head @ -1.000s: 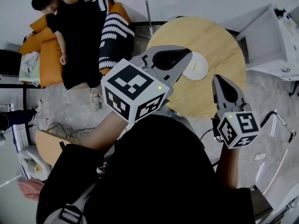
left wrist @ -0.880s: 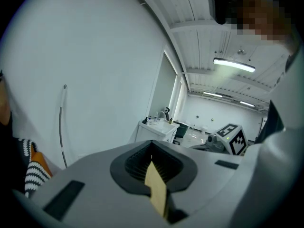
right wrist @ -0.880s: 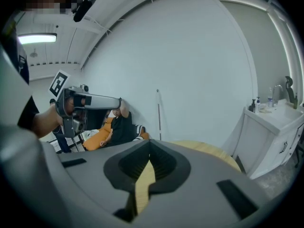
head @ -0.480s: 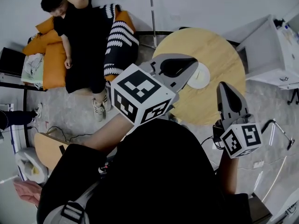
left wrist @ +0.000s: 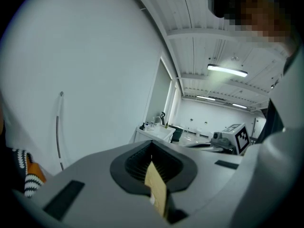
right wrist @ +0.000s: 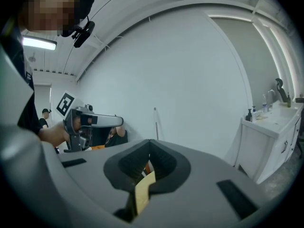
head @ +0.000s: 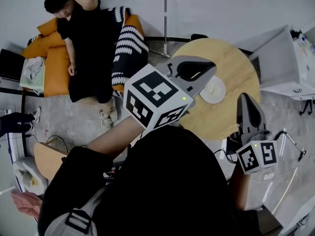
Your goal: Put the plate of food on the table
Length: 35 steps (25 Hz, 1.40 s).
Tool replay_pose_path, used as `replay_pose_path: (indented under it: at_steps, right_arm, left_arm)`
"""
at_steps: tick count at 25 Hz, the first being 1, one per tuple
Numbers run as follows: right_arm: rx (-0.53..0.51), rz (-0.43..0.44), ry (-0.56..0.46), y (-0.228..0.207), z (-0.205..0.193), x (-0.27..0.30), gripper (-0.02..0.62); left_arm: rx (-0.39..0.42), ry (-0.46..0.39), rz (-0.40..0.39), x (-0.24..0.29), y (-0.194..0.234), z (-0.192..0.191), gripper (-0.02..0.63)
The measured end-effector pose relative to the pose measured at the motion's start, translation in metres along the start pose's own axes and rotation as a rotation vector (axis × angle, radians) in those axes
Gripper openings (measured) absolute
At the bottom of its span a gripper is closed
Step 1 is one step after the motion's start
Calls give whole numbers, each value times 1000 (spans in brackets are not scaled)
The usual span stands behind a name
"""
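Observation:
A white plate (head: 215, 92) with pale food lies on the round wooden table (head: 231, 63), near its left front part. My left gripper (head: 210, 68) hangs high over the table's near left edge, just left of the plate in the head view. Its jaws look shut and hold nothing (left wrist: 152, 145). Off the table's front right edge, my right gripper (head: 244, 98) is shut and empty (right wrist: 149, 145). Neither gripper touches the plate. Both gripper views look out level at white walls, so the plate is not in them.
A person (head: 86, 38) lies on an orange sofa (head: 54, 58) at the left. A white cabinet (head: 278, 58) stands right of the table, and a thin pole (head: 165, 9) behind it. Cables (head: 221, 149) trail on the floor. A wooden board (head: 47, 159) sits at lower left.
Both grippers have lifted and drawn back toward me. The table and plate now sit farther off in the head view. The plate has stayed on the table.

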State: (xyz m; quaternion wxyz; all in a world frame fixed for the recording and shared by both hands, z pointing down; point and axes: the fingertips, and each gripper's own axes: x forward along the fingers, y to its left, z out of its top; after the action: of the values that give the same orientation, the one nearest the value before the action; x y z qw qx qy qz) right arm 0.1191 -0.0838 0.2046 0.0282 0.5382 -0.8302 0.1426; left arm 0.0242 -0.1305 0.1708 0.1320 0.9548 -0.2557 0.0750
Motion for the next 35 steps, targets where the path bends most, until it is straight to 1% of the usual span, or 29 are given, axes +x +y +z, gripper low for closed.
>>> replay_pose_path:
  at_steps: [4,8,12,17,28,35]
  right_arm:
    - [3,-22,-11,-6,1,8,8]
    - [12,-27,-50,-15,8,16,8]
    - [9,-28,-43,-24,8,25,8]
    - [-23,-33,-36,-28,12,33,8]
    - [-10,-72,-46,-42,16,31,8]
    - [-8,-74,-46,-46,16,29,8]
  left_arm:
    - [-15,-5,-10,8,13,-1,8]
    - [-26,-18,-10,16,21,3,8]
    - [-24,-4,-12,25,27,1,8]
    - [-22,-6,-20,32,36,4,8]
    - [-20,9,-69,53,33,5,8]
    - [-15,11,-79,60,30,6,8]
